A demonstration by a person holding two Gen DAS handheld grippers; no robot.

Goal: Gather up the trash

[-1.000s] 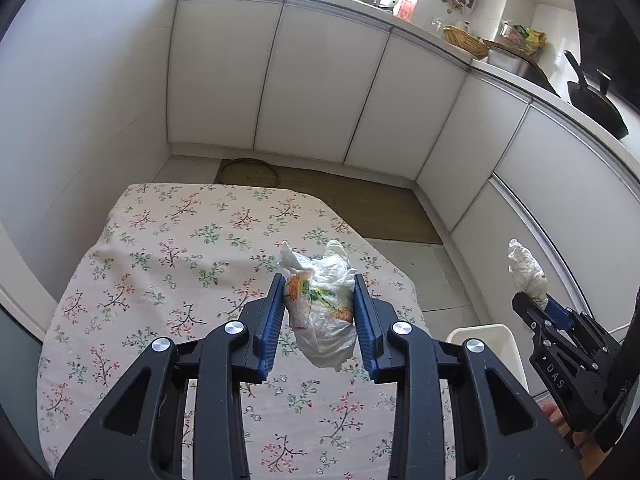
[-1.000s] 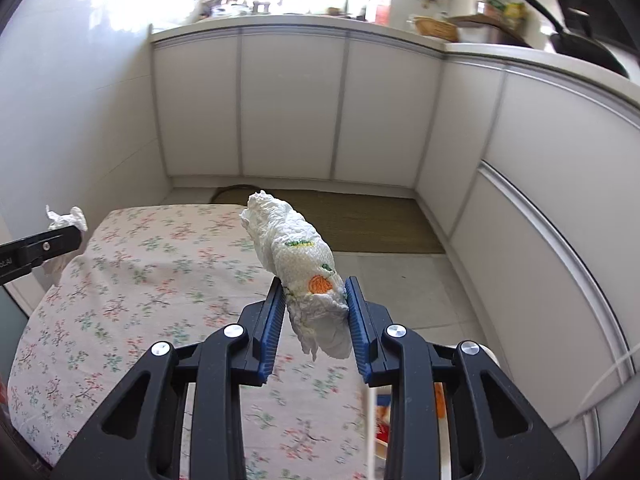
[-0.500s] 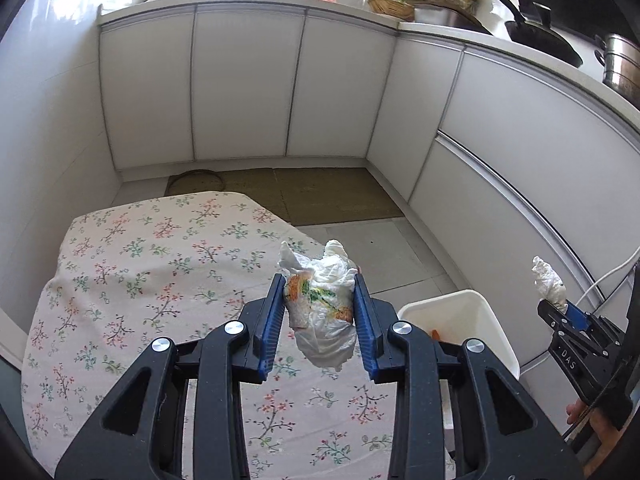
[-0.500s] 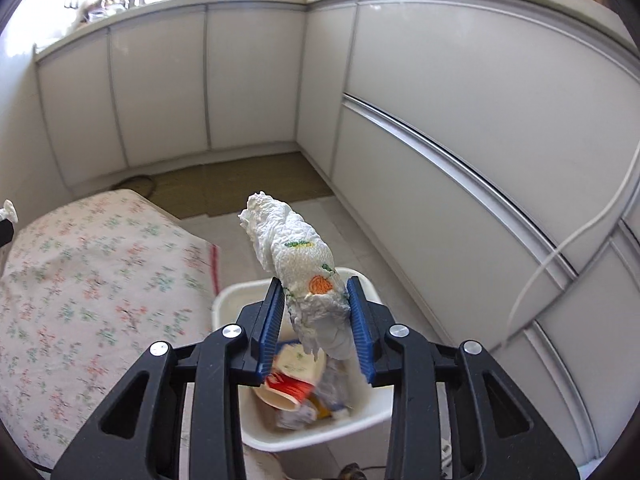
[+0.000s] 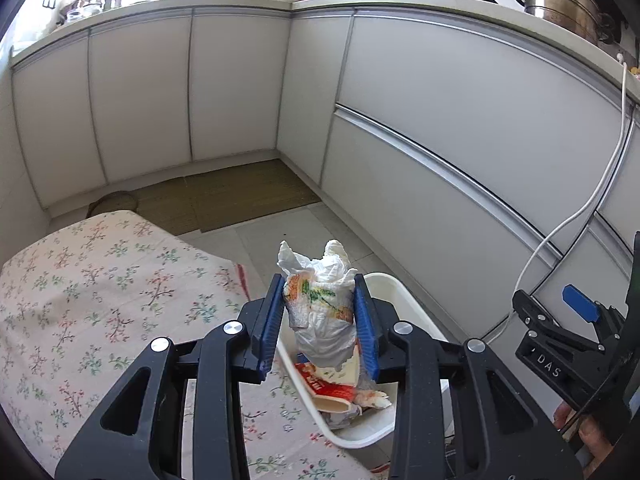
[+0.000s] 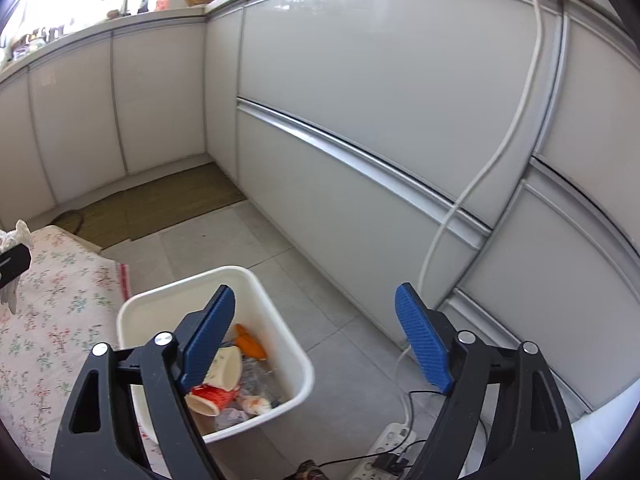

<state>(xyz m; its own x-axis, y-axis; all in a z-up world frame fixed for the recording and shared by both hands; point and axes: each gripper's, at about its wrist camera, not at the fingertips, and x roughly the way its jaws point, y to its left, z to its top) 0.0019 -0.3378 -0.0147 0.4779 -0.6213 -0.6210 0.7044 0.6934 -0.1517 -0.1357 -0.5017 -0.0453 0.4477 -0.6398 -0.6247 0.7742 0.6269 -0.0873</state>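
My left gripper is shut on a crumpled white paper wad with orange and green print. It hangs over the near rim of the white trash bin beside the table. My right gripper stands above the bin with its jaws opening wide and nothing between them. The bin holds paper cups, an orange scrap and a white, orange-stained wad. In the left wrist view the right gripper shows at the right edge. The left gripper shows at the far left of the right wrist view.
A table under a floral cloth lies left of the bin. White cabinet fronts curve close behind and to the right. A white cable runs down them to a power strip on the tiled floor. A brown mat lies farther back.
Both grippers swung right, from over the table to over the bin. The right gripper opened and its paper wad is gone from the jaws. The left still holds its wad.
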